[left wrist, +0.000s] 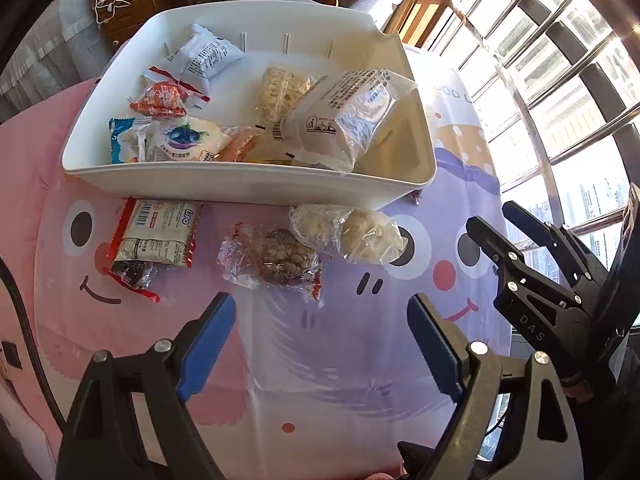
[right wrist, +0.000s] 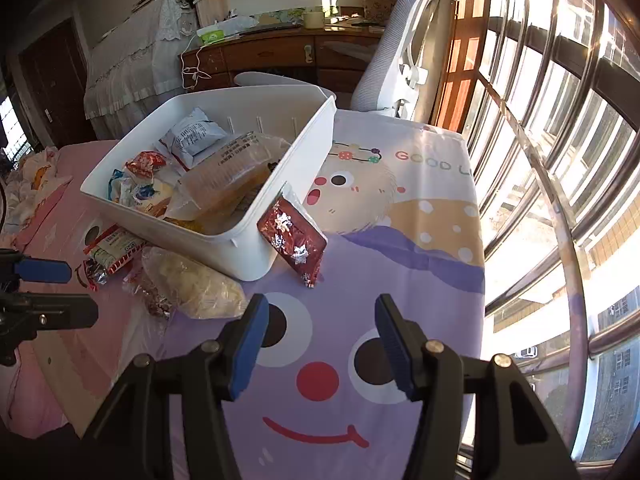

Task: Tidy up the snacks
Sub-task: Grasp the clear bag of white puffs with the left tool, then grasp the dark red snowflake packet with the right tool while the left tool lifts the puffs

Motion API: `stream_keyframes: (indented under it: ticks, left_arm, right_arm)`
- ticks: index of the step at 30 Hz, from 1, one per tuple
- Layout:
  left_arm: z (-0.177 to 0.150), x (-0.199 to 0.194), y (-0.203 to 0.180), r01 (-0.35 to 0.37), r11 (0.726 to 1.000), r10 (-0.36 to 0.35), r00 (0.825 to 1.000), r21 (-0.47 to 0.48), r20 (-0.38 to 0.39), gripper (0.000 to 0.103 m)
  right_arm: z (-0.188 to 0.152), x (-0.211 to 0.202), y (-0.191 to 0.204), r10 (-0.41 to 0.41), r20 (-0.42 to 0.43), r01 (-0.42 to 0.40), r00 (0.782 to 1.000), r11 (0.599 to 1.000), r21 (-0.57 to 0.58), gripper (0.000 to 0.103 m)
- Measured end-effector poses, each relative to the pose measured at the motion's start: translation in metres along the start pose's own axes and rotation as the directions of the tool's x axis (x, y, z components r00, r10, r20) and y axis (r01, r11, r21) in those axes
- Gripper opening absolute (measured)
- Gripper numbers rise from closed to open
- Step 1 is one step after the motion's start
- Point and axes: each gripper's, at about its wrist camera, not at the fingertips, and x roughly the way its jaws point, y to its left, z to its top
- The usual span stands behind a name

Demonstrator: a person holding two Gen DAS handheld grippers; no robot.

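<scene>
A white bin [left wrist: 248,182] [right wrist: 256,248] holds several wrapped snacks. On the cloth in front of it lie a red-edged Lipo biscuit pack [left wrist: 158,236] [right wrist: 114,250], a clear bag of dark nut clusters [left wrist: 276,260] and a clear bag of pale round cakes [left wrist: 356,234] [right wrist: 196,284]. A red snowflake packet [right wrist: 294,240] leans on the bin's corner. My left gripper [left wrist: 322,340] is open and empty, just short of the nut bag. My right gripper [right wrist: 318,344] is open and empty, near the red packet; it shows at the right in the left wrist view [left wrist: 496,224].
The cartoon-print cloth [right wrist: 340,400] covers the table. A barred window [right wrist: 560,160] runs along the right. A grey office chair [right wrist: 404,64] and a wooden desk [right wrist: 272,52] stand behind the table. Crumpled bags [right wrist: 32,184] lie far left.
</scene>
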Motion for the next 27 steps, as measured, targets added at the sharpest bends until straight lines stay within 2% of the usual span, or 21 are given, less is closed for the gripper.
stream_keyframes:
  ticks: [10, 13, 16, 19, 27]
  left_arm:
    - [0.025, 0.053, -0.035, -0.053, 0.994, 0.062, 0.993, 0.091, -0.104, 0.094]
    - [0.034, 0.064, -0.043, -0.071, 0.99, 0.085, 0.989, 0.118, -0.118, 0.094]
    - [0.041, 0.073, -0.049, -0.089, 0.985, 0.108, 0.987, 0.151, -0.121, 0.094]
    - [0.048, 0.081, -0.052, -0.111, 0.978, 0.134, 0.984, 0.175, -0.121, 0.094]
    - [0.07, 0.104, -0.051, -0.12, 0.981, 0.142, 0.981, 0.155, -0.134, 0.094]
  right_arm:
    - [0.008, 0.034, -0.007, 0.051, 0.062, -0.041, 0.997, 0.988, -0.151, 0.056]
    - [0.009, 0.043, -0.007, 0.095, 0.06, -0.083, 0.994, 0.981, -0.174, 0.056]
    - [0.008, 0.055, -0.006, 0.12, 0.034, -0.113, 0.992, 0.98, -0.162, 0.056]
    - [0.007, 0.066, -0.003, 0.116, 0.025, -0.11, 0.993, 0.98, -0.164, 0.056]
    - [0.006, 0.086, -0.001, 0.12, 0.015, -0.116, 0.993, 0.978, -0.171, 0.056]
